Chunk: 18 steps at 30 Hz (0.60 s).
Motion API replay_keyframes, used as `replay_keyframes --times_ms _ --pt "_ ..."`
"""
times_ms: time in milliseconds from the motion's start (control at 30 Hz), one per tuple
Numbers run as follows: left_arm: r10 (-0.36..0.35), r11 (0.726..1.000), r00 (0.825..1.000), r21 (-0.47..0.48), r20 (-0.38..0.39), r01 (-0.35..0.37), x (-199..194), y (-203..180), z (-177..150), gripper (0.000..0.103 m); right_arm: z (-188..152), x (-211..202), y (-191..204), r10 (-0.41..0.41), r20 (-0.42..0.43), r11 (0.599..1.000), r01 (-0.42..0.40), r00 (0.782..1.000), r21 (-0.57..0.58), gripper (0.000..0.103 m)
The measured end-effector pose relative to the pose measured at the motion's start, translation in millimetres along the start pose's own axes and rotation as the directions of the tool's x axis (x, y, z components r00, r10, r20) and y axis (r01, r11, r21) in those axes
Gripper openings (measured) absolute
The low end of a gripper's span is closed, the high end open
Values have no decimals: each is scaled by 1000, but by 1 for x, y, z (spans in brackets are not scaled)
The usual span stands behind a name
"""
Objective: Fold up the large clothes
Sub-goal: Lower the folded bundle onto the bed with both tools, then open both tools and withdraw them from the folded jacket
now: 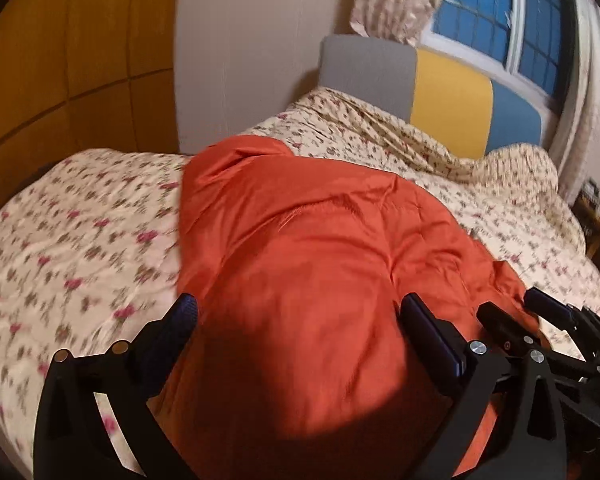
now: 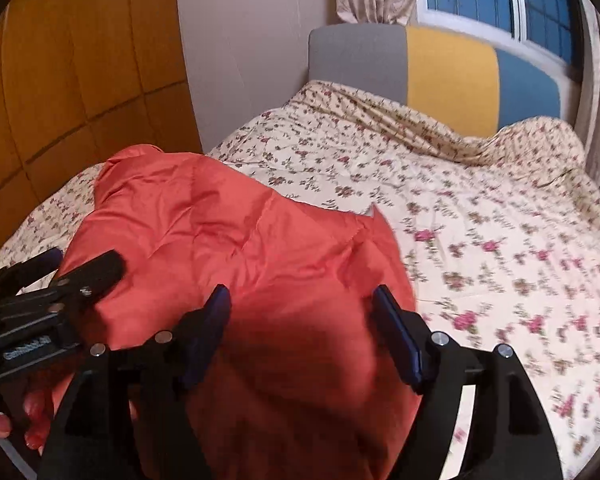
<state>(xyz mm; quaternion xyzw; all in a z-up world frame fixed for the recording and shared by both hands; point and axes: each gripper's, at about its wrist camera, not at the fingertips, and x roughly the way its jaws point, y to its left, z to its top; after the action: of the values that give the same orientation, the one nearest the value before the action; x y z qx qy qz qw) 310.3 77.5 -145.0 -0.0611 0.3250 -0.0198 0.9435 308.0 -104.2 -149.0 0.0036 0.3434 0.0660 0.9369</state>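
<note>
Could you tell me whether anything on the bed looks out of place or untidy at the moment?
The orange-red padded garment lies in a rumpled heap on the floral bedspread, not flat or squared. The bedspread itself is bunched into a ridge near the grey, yellow and blue headboard. Nothing looks damaged.

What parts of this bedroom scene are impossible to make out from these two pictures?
- Near end of the orange garment: both views, cut off by the bottom edge and hidden behind the left hand-held gripper and the right hand-held gripper.
- Floral bedspread pattern: smeared by motion blur.
- Items on the bedside furniture: left view, too small and clipped by the fisheye rim.
- The person: only fingers show, right view.
</note>
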Motion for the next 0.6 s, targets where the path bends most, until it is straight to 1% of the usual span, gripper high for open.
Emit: replay_keyframes --times_ms 33,67,100,200,333,433,500,600 --pt "10 1000 1000 -12 6 -10 -7 2 -4 100 -3 -10 1 -5 3 1000 5 1000 1 79" --pt "29 999 1000 -20 13 -29 -16 4 -8 100 -5 -18 2 0 9 1000 0 1000 5 88" --pt "52 998 999 -20 14 -52 -23 5 -11 100 -9 -28 1 9 20 1000 -10 1000 9 93" --pt "130 991 991 7 19 -130 -48 8 -26 100 -17 -53 3 21 33 1000 -21 999 11 101" --pt "189 981 981 39 51 -191 -78 11 -42 100 -30 -82 1 58 28 997 -60 998 51 101" --pt "187 981 979 33 84 -191 -103 16 -52 100 -41 -98 -3 50 15 995 -51 999 82 101" --pt "195 980 976 27 102 -198 -120 18 -58 100 -50 -113 -5 39 28 993 -42 999 108 101" --pt "200 977 973 45 114 -207 -139 14 -66 100 -66 -134 -8 34 52 990 -41 998 132 101"
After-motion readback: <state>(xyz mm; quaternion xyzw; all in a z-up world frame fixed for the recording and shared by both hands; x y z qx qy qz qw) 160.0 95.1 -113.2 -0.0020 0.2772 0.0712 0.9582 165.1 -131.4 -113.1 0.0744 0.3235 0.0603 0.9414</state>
